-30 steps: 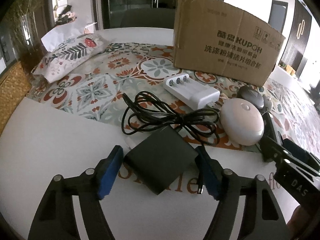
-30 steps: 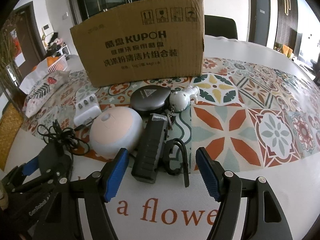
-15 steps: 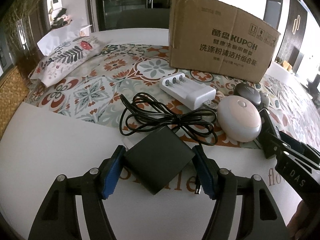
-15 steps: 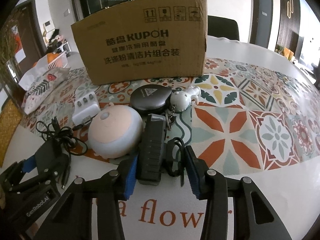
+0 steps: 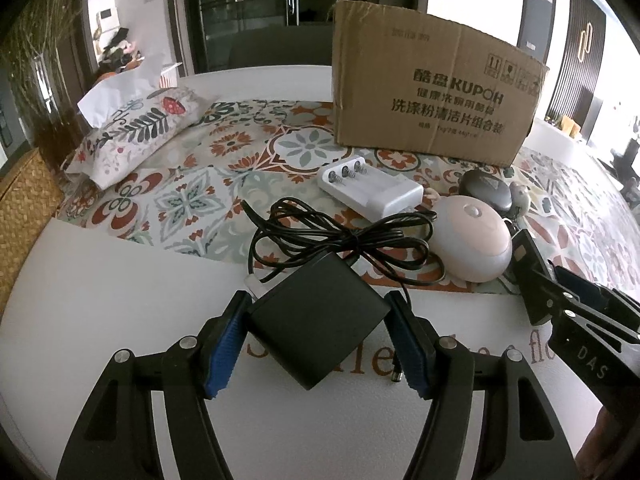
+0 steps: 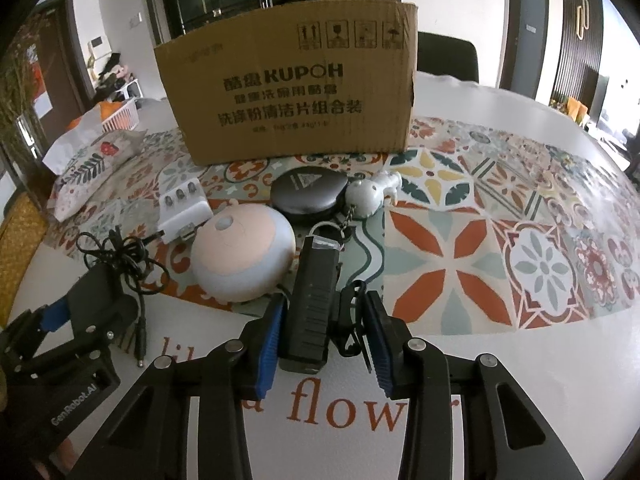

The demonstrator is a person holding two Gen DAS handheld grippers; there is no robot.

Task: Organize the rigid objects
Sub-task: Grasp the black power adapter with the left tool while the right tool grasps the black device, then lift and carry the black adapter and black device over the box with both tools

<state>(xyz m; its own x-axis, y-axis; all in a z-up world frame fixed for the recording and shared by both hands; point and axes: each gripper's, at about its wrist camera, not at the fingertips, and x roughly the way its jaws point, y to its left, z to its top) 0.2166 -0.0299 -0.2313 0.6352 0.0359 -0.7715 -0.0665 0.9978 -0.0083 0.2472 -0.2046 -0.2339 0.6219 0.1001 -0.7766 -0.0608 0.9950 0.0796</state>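
Left wrist view first: far left lies a floral tissue pack (image 5: pixel 132 132), then a white battery charger (image 5: pixel 370 186) on the patterned mat (image 5: pixel 192 204), with a cardboard box (image 5: pixel 432 88) standing behind it at the far side. A tangled black cable (image 5: pixel 340 240) sprawls between the charger and my left gripper (image 5: pixel 320 338), and a pink-topped round device (image 5: pixel 472 246) sits to its right, touching nothing I hold. My left gripper is clamped on the black power adapter (image 5: pixel 318 322), a blue pad pressed against each side, on the white tabletop (image 5: pixel 100 280) near me.

Right wrist view: the round device (image 6: pixel 242 252) crowds the left side of my right gripper (image 6: pixel 324 344), and a dark round case (image 6: pixel 308 194) with a small white figurine (image 6: pixel 370 194) on a key ring lies just beyond. My right gripper has just been closing and now squeezes the black flashlight (image 6: pixel 314 300) and its strap clip (image 6: pixel 350 320) between the pads, the flashlight pointing away toward the box (image 6: pixel 288 80).
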